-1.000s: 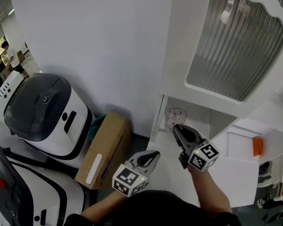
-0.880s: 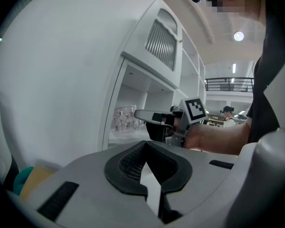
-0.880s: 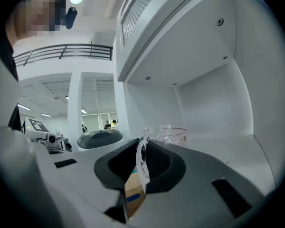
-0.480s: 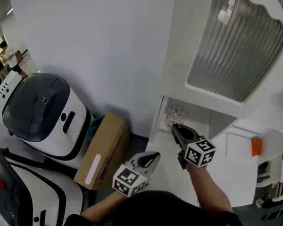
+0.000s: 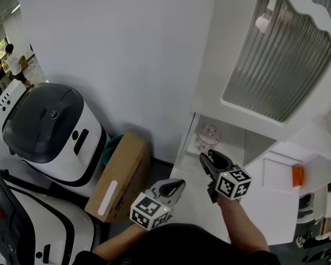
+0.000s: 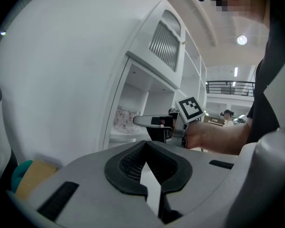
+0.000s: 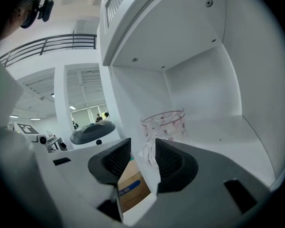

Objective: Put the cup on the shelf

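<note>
While cup (image 7: 164,122) stands at shelf (image 7: 237,132) edge | right tool (image 7: 143,152) just opened round it | left tool (image 6: 145,153) together

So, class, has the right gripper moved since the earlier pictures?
Yes. The right gripper has slipped down and back from the cup on the shelf; its jaws have just been opening, the cup's near side loose between them.

You have the cup (image 5: 208,137) standing in the shelf's (image 5: 207,65) open compartment, near its left side. Left of the shelf, a cardboard box (image 5: 121,173) sits against the wall (image 5: 127,54), and a machine (image 5: 49,128) stands farther left, beside the box.
</note>
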The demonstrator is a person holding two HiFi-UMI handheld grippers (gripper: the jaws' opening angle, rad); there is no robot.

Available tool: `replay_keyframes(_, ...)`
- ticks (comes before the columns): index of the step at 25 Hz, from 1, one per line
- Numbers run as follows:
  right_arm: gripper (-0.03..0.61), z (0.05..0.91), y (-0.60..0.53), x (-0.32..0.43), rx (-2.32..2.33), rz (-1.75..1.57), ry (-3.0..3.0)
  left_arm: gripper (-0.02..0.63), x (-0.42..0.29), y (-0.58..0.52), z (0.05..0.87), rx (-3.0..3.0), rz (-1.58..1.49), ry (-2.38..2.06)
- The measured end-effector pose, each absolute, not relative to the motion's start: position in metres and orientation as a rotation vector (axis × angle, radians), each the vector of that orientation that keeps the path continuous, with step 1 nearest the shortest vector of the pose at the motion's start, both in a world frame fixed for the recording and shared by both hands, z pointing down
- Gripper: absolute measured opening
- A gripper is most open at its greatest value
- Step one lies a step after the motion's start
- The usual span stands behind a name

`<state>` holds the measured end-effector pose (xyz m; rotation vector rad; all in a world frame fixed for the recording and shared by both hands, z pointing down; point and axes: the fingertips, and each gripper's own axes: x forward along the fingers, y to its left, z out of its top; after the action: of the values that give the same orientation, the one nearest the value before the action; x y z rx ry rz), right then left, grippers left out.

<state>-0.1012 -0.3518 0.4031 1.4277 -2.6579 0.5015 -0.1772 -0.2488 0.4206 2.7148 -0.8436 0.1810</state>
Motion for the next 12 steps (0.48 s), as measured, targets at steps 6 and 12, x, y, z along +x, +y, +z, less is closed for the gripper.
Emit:
replay_keyframes(6, 0.120, 0.390, -0.344, -0.087, 1.526, 0.458, -2.669, 0.003, -0.174, -0.246, 0.419, 2.724, 0.186, -0.822)
replay_keyframes(12, 0.057, 0.395, -0.342, -0.086, 1.527, 0.486, -2.672, 0.003, -0.171, -0.244, 0.419, 2.729, 0.190, -0.807)
